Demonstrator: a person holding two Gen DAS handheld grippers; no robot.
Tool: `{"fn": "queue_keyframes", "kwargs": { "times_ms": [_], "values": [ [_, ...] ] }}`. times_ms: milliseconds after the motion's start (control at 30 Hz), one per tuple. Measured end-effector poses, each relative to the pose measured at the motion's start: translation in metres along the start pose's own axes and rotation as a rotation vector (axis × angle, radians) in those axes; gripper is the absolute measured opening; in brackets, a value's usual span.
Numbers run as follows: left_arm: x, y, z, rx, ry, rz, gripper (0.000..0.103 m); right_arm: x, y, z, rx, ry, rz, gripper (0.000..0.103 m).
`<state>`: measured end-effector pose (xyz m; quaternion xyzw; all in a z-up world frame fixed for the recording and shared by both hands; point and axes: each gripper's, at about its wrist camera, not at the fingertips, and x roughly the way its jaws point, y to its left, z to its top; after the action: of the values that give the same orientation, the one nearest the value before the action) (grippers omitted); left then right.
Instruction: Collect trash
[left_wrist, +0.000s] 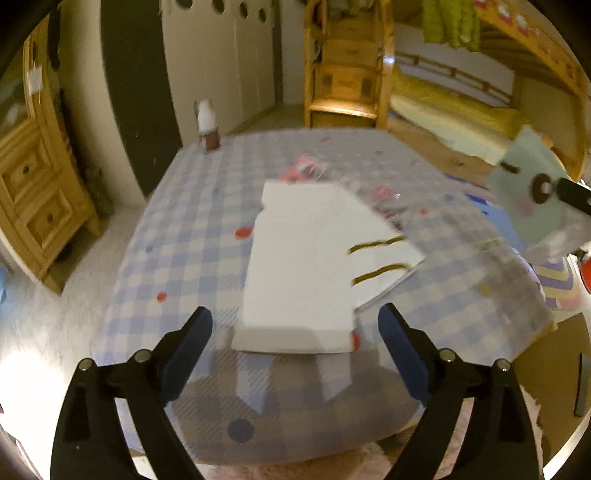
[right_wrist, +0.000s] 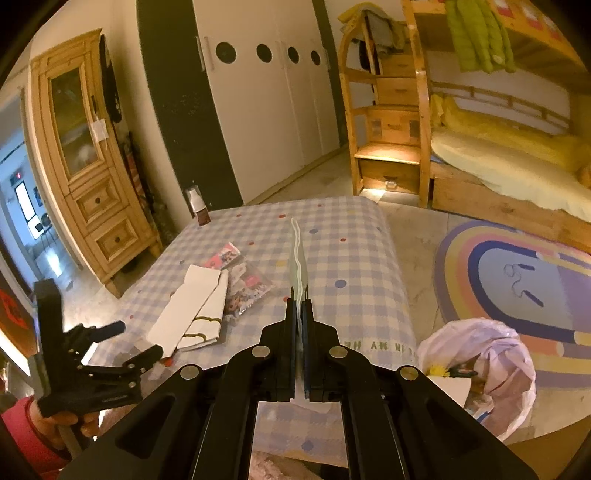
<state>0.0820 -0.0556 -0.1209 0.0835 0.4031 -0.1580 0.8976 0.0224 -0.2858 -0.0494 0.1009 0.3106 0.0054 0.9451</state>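
- Left wrist view: the left gripper (left_wrist: 295, 332) hangs over the near edge of the tabletop (left_wrist: 192, 206), its jaws spread wide with nothing between them. Straight ahead lies a white paper bag (left_wrist: 306, 266), flat on the checked cloth, its near end just beyond the fingertips. Bare cloth lies to the left of it.
- Past the bag's far end sits a red wrapper (left_wrist: 304, 170) beside a clear plastic pack (left_wrist: 384, 199) (both blurred). A small bottle (left_wrist: 207, 125) stands at the far left corner, well apart from the rest.
- At the right edge the right gripper holds up a pale green flat packet (left_wrist: 532, 192), seen here broadside.
- Right wrist view: the right gripper (right_wrist: 299, 306) has its jaws clamped on the same packet (right_wrist: 298, 254), seen edge-on as a thin strip held above the tabletop (right_wrist: 351, 258).
- Only this view shows the trash bag (right_wrist: 513, 354), open on the floor just off the tabletop's right edge, with paper scraps and something yellow inside (the rest too dim to name).
- The left gripper (right_wrist: 129, 338) shows at the lower left, beside the paper bag (right_wrist: 192, 306).
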Motion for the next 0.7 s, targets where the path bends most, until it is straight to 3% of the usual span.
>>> {"fn": "queue_keyframes", "kwargs": {
  "times_ms": [200, 300, 433, 533, 567, 600, 667, 700],
  "values": [
    [0.022, 0.002, 0.003, -0.017, 0.053, -0.002, 0.088, 0.004, -0.005, -0.003, 0.012, 0.014, 0.01, 0.002],
    [0.026, -0.002, 0.005, 0.006, 0.04, 0.001, 0.087, 0.004, -0.005, -0.004, 0.011, 0.017, 0.012, 0.002],
    [0.026, -0.007, 0.005, 0.036, 0.029, -0.016, 0.072, 0.005, -0.004, -0.006, 0.007, 0.022, 0.018, 0.002],
    [0.024, -0.008, 0.005, 0.044, 0.031, -0.028, 0.07, 0.005, -0.002, -0.005, 0.006, 0.023, 0.02, 0.002],
    [0.022, -0.007, 0.005, 0.041, 0.025, -0.036, 0.063, 0.005, -0.002, -0.005, 0.004, 0.023, 0.019, 0.002],
    [0.018, -0.007, 0.006, 0.044, 0.012, -0.045, 0.043, 0.006, -0.002, -0.005, 0.004, 0.022, 0.017, 0.002],
    [0.012, -0.009, 0.008, 0.048, 0.006, -0.044, 0.032, 0.005, -0.002, -0.005, 0.002, 0.017, 0.014, 0.002],
    [0.011, -0.009, 0.009, 0.04, 0.01, -0.064, 0.032, 0.004, -0.001, -0.005, 0.003, 0.017, 0.014, 0.002]
  ]
}}
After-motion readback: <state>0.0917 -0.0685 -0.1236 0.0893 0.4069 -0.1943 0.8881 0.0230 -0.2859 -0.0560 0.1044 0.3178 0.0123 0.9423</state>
